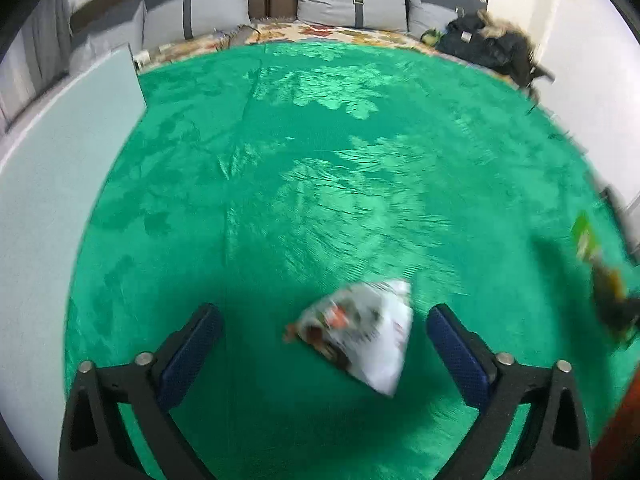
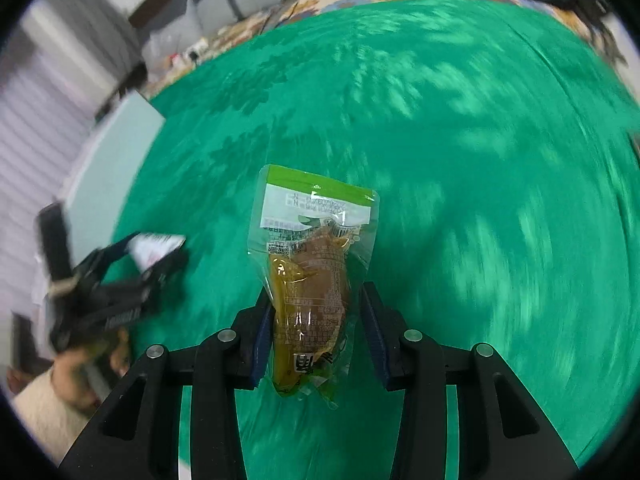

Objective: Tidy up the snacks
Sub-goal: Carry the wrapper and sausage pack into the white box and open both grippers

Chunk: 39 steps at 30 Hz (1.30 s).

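Right wrist view, nearest item first: the right gripper (image 2: 316, 344) carries a clear vacuum pouch (image 2: 312, 276) with a green header and a brown food piece in yellowish liquid. Its jaws are drawn in on the lower half of the pouch. The left pad lies against the film; whether the right pad fully touches it cannot be told. The pouch projects forward above the green cloth (image 2: 460, 160) and appears clear of it, so it is judged to be held.

Left wrist view: the left gripper (image 1: 324, 340) has its jaws spread wide, pinching nothing. A white printed snack packet (image 1: 360, 332) sits between the two pads, apart from both, and appears to rest on the cloth. The image is blurred, so contact with the surface is not certain. At the right edge of this view the green-topped pouch is visible again as a blur.

Farther out, the cloth covers a broad flat surface that carries no other snacks in either view. A pale panel (image 1: 60, 152) lies along its left side. Cushions (image 1: 352, 4) and a dark garment (image 1: 492, 44) stand beyond the far edge.

Progress assessment: early to middle stage. One pouch is in hand, one packet is not yet gripped, and no sorted group or container is visible. Destination cannot be determined.
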{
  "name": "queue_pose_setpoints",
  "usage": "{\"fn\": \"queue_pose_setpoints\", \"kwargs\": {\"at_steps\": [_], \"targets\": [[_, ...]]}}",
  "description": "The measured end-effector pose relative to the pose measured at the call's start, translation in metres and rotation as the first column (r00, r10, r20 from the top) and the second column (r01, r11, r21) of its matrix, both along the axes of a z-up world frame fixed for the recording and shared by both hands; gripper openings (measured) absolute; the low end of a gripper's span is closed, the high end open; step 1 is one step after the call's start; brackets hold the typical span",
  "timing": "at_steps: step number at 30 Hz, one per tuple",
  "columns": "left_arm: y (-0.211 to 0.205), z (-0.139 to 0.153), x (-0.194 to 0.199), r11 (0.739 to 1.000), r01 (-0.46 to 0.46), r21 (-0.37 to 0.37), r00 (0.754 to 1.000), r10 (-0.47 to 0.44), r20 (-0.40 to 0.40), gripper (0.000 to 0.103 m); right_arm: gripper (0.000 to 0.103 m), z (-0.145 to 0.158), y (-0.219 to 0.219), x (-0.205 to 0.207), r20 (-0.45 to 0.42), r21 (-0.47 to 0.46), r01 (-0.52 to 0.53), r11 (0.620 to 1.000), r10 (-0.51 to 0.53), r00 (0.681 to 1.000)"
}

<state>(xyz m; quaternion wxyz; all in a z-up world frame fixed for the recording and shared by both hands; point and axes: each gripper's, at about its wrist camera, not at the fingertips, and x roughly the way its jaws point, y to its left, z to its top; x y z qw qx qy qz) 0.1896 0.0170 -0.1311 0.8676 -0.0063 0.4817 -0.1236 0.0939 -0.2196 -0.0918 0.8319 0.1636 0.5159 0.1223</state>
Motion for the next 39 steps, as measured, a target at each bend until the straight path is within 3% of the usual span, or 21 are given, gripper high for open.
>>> {"fn": "queue_pose_setpoints", "kwargs": {"at_steps": [2,4,6,8,11,14,19,23,25,28,32,34,37,39], "targets": [[-0.003,0.004,-0.005,0.999,0.019,-0.034,1.0,-0.019,-0.017,0.087,0.043,-0.003,-0.01,-0.023,0.025,0.054,0.052,0.997,-0.053,0.998],[-0.016,0.003,-0.01,0.997,0.057,0.046,0.998,-0.056,-0.01,0.078,0.043,-0.008,-0.016,-0.039,0.035,0.106,0.095,0.99,-0.1,0.994],[-0.029,0.006,-0.018,0.987,0.097,0.129,0.994,-0.103,0.043,0.049,0.043,-0.011,-0.013,-0.046,0.033,0.127,0.106,0.986,-0.111,0.993],[-0.029,0.009,-0.022,0.989,0.089,0.118,0.994,-0.096,0.054,0.044,0.043,-0.009,-0.009,-0.045,0.044,0.108,0.092,0.99,-0.097,0.994],[-0.011,0.018,-0.03,1.0,0.03,0.001,0.999,-0.03,0.033,0.043,0.043,0.001,-0.003,-0.045,0.091,0.093,0.072,0.993,-0.08,0.993],[0.01,0.032,-0.045,0.994,-0.014,-0.111,1.0,0.016,0.021,0.043,0.043,0.003,0.0,-0.044,0.09,0.12,0.075,0.99,-0.086,0.992],[0.052,0.087,-0.087,0.959,-0.066,-0.275,0.996,0.078,0.032,0.043,0.043,0.013,0.035,-0.036,0.065,0.119,0.018,0.993,-0.026,0.998],[0.115,0.143,-0.119,0.926,-0.155,-0.344,0.98,0.188,0.065,0.043,0.043,0.055,0.104,-0.016,0.13,0.16,-0.128,0.979,0.108,0.986],[0.147,0.159,-0.126,0.913,-0.214,-0.348,0.963,0.256,0.08,0.044,0.044,0.083,0.153,-0.004,0.172,0.186,-0.226,0.956,0.195,0.966],[0.205,0.175,-0.133,0.893,-0.332,-0.305,0.918,0.38,0.112,0.044,0.045,0.115,0.227,0.012,0.215,0.213,-0.355,0.91,0.311,0.926],[0.268,0.166,-0.132,0.859,-0.461,-0.222,0.866,0.49,0.099,0.045,0.046,0.139,0.318,0.027,0.253,0.197,-0.48,0.855,0.428,0.867],[0.291,0.153,-0.132,0.847,-0.504,-0.168,0.848,0.523,0.088,0.045,0.046,0.141,0.36,0.033,0.256,0.147,-0.525,0.838,0.48,0.839],[0.315,0.133,-0.134,0.829,-0.545,-0.124,0.829,0.555,0.064,0.046,0.047,0.128,0.405,0.041,0.23,0.084,-0.552,0.83,0.523,0.821],[0.326,0.121,-0.136,0.82,-0.565,-0.09,0.819,0.57,0.06,0.054,0.047,0.115,0.422,0.045,0.216,0.027,-0.559,0.829,0.541,0.813]]}}
